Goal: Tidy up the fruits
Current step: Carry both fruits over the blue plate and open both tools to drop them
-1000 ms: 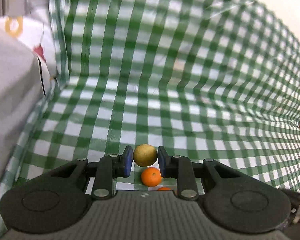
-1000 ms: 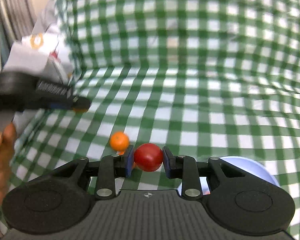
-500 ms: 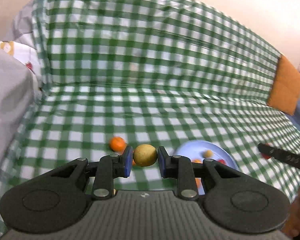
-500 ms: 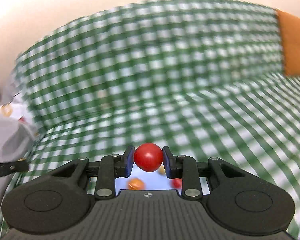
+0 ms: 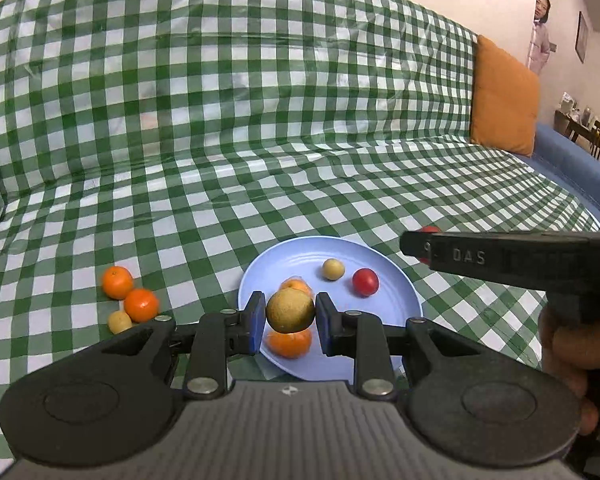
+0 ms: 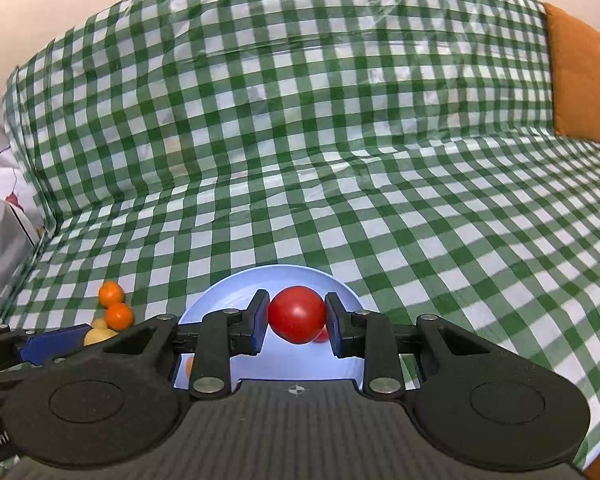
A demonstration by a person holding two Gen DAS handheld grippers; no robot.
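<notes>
My left gripper [image 5: 290, 322] is shut on a yellow-brown round fruit [image 5: 290, 311], held above the near edge of the light blue plate [image 5: 260, 276]. On the plate lie an orange [image 5: 290, 343], a small yellow fruit [image 5: 333, 269] and a red fruit [image 5: 365, 281]. My right gripper [image 6: 296, 326] is shut on a red fruit [image 6: 297, 314] over the same blue plate [image 6: 216, 300]. In the left wrist view the right gripper [image 5: 420, 246] reaches in from the right, above the plate's far right rim.
Two oranges [image 5: 117, 281] [image 5: 141, 305] and a small yellow fruit [image 5: 119, 321] lie on the green checked cloth [image 5: 260, 160] left of the plate. An orange cushion [image 5: 504, 98] leans at the back right. A person [image 5: 540, 28] stands far behind it.
Both grippers swung right from the loose fruits to over the blue plate, each keeping its fruit. The right gripper has come into the left wrist view.
</notes>
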